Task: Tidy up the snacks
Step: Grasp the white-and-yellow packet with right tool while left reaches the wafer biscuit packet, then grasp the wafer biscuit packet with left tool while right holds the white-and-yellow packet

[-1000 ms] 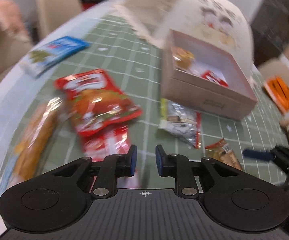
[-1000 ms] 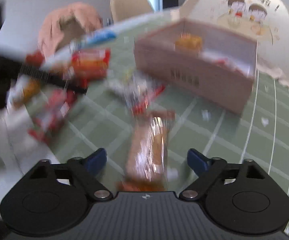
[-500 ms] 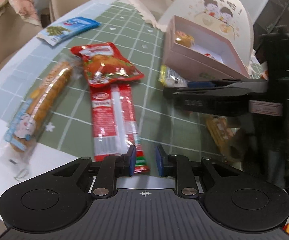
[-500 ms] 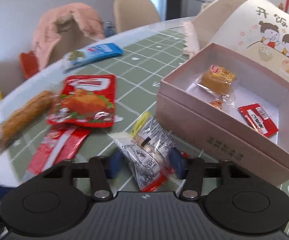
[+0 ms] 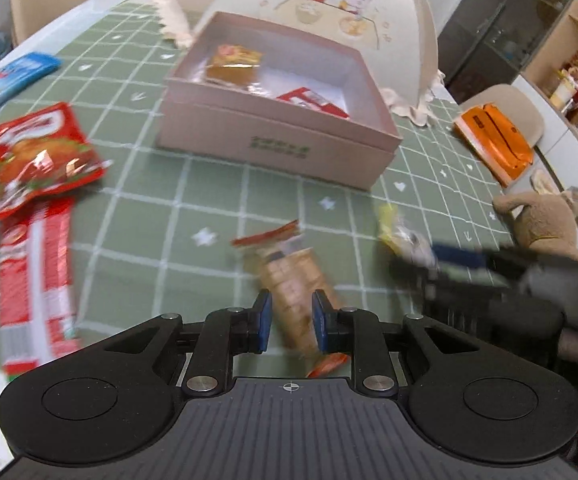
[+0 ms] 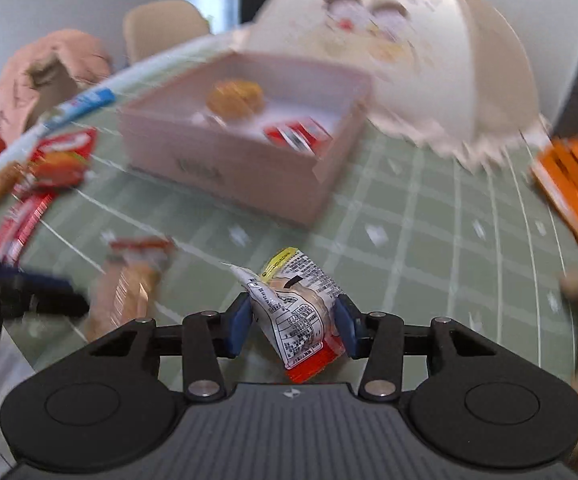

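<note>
The table (image 5: 225, 208) is spreading under a green checked cloth, its white curved edge showing far left of the box (image 5: 277, 136); the widest bare cloth is lying in front of the box and to its right, toward the orange pack (image 5: 493, 140) near the far right edge; the box is sitting open, with a dome cover (image 5: 329, 12) just behind it and two small snacks inside; left of the box, a red pouch (image 5: 37, 160) and a red stick pack (image 5: 37, 280) are crowding that side, the stick pack running toward the near edge; the right gripper (image 6: 295, 324) is clamping a printed snack (image 6: 297, 312) in front of the box, long axis tilted, yellow end toward the box, red end toward the camera; the left gripper (image 5: 289, 320) is standing narrow, a blurred biscuit pack (image 5: 289, 280) between its pads, long axis pointing roughly at the box; I cannot tell whether they are pressing it.
</note>
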Available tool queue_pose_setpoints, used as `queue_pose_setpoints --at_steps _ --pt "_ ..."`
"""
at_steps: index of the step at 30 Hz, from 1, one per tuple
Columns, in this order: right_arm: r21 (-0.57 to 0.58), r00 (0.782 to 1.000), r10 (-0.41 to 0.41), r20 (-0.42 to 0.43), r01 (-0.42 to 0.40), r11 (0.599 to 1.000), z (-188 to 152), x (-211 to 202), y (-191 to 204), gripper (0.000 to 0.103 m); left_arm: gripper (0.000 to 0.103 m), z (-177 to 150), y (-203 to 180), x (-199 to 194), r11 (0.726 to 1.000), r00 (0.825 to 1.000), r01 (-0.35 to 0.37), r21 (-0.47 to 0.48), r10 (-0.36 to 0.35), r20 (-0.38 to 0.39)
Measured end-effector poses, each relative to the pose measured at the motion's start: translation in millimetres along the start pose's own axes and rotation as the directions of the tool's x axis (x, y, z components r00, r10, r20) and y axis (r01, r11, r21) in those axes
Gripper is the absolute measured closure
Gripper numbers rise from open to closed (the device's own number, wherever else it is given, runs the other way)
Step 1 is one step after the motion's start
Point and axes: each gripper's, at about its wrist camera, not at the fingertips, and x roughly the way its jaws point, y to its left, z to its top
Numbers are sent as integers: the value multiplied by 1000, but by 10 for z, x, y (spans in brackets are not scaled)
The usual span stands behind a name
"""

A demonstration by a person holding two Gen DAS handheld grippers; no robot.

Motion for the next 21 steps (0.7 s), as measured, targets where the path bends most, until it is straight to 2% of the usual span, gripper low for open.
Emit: queue_pose_setpoints --at_steps 1,3,5,7,15,21 --pt "-5 1000 -8 3 8 1000 -50 -17 10 57 76 19 -63 57 1000 1000 -20 13 20 -8" --pt "-25 1000 -20 6 21 999 -142 -38 58 52 66 35 -168 147 996 998 -59 60 60 -15" --pt "-33 999 -34 23 35 999 -215 -78 94 47 51 54 -254 200 989 995 -96 110 98 -9" --pt "-37 999 -39 34 41 998 -252 -112 113 44 46 66 -297 239 983 992 -120 139 123 -13" --pt "0 999 -14 40 14 1000 -226 -154 -12 41 46 90 -371 309 972 991 -125 198 134 -29" --pt "90 995 9 97 -18 996 -88 -225 -211 36 54 20 -254 171 962 986 -155 226 165 -24"
